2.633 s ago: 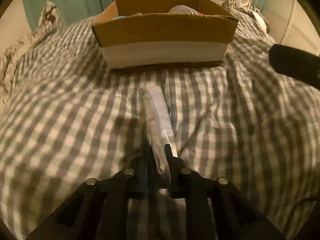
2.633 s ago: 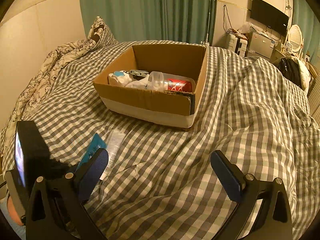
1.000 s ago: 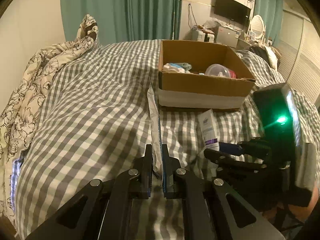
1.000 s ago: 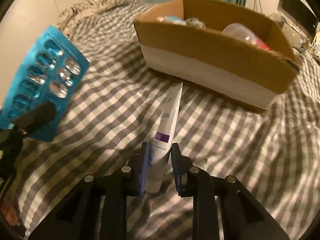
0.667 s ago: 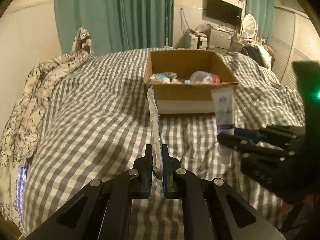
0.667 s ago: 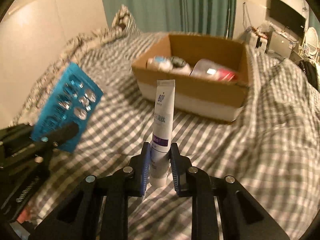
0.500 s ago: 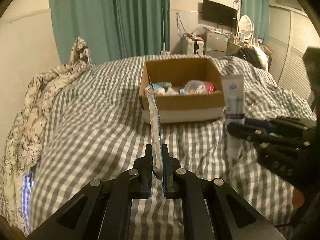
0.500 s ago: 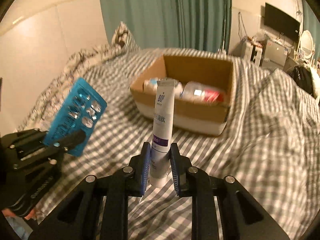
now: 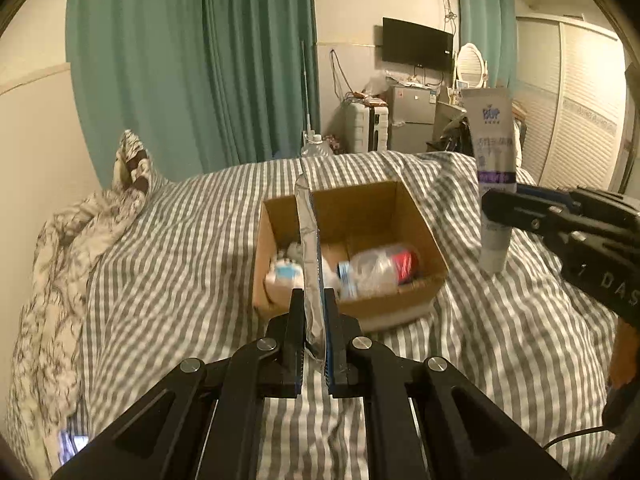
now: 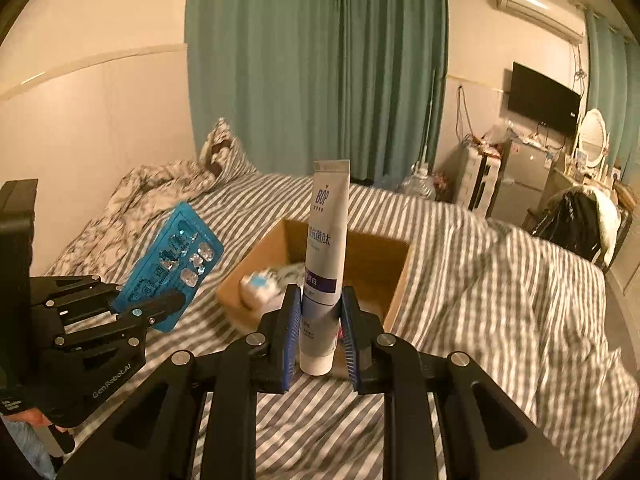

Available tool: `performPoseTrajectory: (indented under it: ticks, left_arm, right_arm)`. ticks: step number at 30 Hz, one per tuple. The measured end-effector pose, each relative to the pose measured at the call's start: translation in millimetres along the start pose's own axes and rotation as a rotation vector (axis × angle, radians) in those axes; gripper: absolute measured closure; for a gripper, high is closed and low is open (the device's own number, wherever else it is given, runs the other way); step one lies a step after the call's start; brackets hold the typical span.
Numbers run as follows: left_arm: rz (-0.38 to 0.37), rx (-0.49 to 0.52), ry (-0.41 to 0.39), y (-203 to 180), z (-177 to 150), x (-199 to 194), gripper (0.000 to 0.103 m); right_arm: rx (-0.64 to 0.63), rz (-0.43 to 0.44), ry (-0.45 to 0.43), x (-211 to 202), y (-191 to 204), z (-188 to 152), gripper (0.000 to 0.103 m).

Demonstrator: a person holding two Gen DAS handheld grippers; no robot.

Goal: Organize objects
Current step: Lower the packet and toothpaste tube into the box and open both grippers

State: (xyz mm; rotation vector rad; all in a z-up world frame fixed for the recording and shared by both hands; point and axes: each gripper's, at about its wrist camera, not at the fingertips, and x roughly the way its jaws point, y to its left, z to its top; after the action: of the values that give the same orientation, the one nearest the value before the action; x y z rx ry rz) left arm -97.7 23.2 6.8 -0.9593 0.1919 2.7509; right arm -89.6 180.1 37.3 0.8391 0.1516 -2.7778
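My left gripper [image 9: 313,300] is shut on a blue blister pack of pills [image 9: 309,264], seen edge-on in the left wrist view and flat-on in the right wrist view [image 10: 170,264]. My right gripper [image 10: 318,304] is shut on a white toothpaste tube with a purple band [image 10: 325,256], held upright; the tube also shows in the left wrist view [image 9: 493,168]. Both are raised above the bed, short of an open cardboard box [image 9: 416,216] that holds a bottle, a red can and other items. The box also shows in the right wrist view [image 10: 396,272].
The box sits on a grey checked duvet [image 9: 180,280]. A crumpled floral blanket [image 9: 60,248] lies at the left. Green curtains [image 9: 192,60], a TV [image 9: 418,45], a small fridge [image 9: 412,118] and clutter stand beyond the bed.
Both grippers have lifted their items off the duvet and risen higher. The box now sits lower in both views and I look down into it.
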Motion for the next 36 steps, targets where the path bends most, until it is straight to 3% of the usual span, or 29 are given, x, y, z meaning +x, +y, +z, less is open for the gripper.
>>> performPoseTrajectory:
  ticks: [9,15,25,36]
  left_arm:
    - [-0.015,-0.005,0.025,2.6,46.1,60.8,0.096]
    - [-0.047,-0.028,0.097,2.2,56.1,115.5,0.096]
    - [-0.055,-0.045,0.192,2.1,49.1,182.4,0.096]
    - [-0.043,-0.056,0.194,-0.8,47.7,202.0,0.096]
  right_arm:
    - [-0.025,-0.021,0.016,50.8,-24.5,36.9,0.084]
    - [-0.082,-0.035,0.089,108.9,-34.0,46.5,0.084]
    - [-0.113,-0.042,0.215,192.0,-50.8,26.6,0.084]
    - [-0.063,-0.021,0.219,207.4,-60.6,11.7,0.084]
